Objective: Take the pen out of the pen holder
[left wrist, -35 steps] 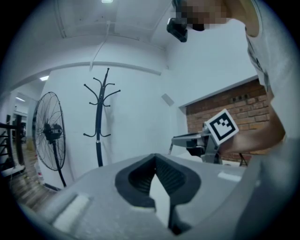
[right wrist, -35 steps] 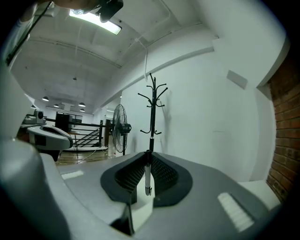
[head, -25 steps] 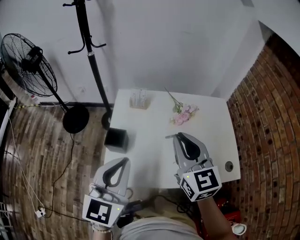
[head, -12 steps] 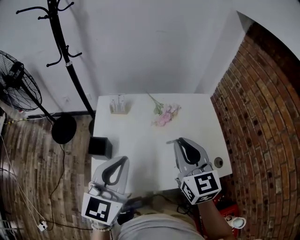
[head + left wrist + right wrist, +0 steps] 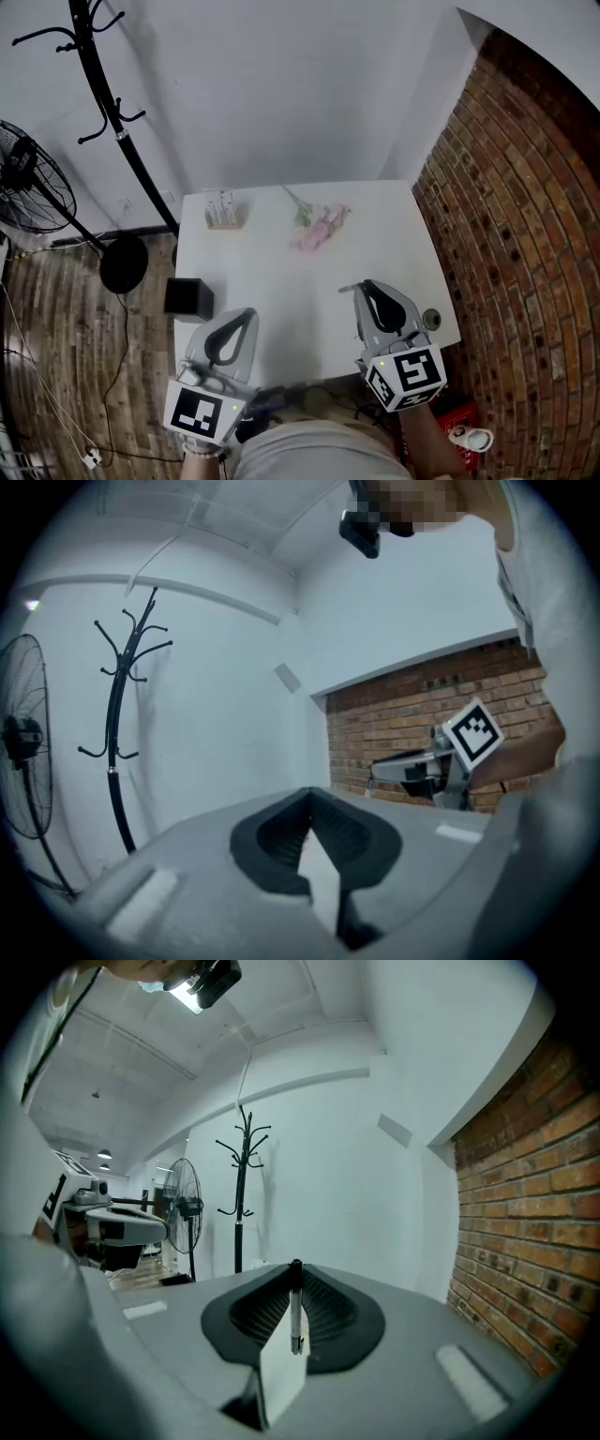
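The pen holder (image 5: 219,210), a small light block with pale uprights, stands at the far left corner of the white table (image 5: 281,281). My right gripper (image 5: 367,285) hovers over the table's near right part, shut on a thin dark pen (image 5: 295,1309) that stands upright between its jaws. In the head view the pen (image 5: 346,287) juts left from the jaw tips. My left gripper (image 5: 246,315) hangs over the table's near left edge, shut with nothing in it. In the left gripper view its tips (image 5: 309,794) meet, and the right gripper (image 5: 427,769) shows beyond.
Pink flowers (image 5: 317,228) lie on the far middle of the table. A black box (image 5: 188,298) sits beside the table's left edge. A coat stand (image 5: 117,131) and a fan (image 5: 23,187) stand at the left, a brick wall (image 5: 525,234) at the right. A round grommet (image 5: 431,320) marks the near right corner.
The head view has swung, so the table, holder and flowers have slid left and nearer in the picture. Both grippers keep their poses, the right one still shut on the pen.
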`<state>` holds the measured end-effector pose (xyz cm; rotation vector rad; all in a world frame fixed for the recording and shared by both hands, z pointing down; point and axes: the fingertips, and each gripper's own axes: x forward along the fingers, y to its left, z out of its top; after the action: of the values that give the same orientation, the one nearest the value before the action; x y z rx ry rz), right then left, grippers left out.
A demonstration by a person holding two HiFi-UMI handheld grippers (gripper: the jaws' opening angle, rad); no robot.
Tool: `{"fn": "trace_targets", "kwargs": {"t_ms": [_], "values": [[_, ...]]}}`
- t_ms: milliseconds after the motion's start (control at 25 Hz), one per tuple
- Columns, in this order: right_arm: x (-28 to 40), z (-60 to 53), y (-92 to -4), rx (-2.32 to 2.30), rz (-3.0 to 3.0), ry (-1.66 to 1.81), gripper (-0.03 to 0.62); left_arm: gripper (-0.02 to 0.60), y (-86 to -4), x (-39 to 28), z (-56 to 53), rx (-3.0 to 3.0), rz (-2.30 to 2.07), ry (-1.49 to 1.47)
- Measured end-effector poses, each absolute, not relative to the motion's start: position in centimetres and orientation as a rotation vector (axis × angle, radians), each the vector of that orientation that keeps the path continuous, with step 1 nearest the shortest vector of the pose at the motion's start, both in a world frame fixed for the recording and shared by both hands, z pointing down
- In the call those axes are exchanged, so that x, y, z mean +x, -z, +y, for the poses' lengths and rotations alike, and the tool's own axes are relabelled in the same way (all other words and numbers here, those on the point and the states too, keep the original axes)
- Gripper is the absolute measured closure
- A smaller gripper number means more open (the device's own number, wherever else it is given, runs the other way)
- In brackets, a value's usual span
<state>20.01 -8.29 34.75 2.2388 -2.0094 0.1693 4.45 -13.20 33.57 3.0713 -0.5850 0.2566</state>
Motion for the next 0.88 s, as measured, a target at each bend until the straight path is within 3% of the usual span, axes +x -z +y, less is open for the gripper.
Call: {"fn": "trace_targets", "kwargs": {"t_ms": [880], "values": [[20.8,-7.0,-34.4,2.239,-2.019,-0.15,0.554,0.588,-33.4,5.5,-12.3,3.075,-0.594,-0.254]]}}
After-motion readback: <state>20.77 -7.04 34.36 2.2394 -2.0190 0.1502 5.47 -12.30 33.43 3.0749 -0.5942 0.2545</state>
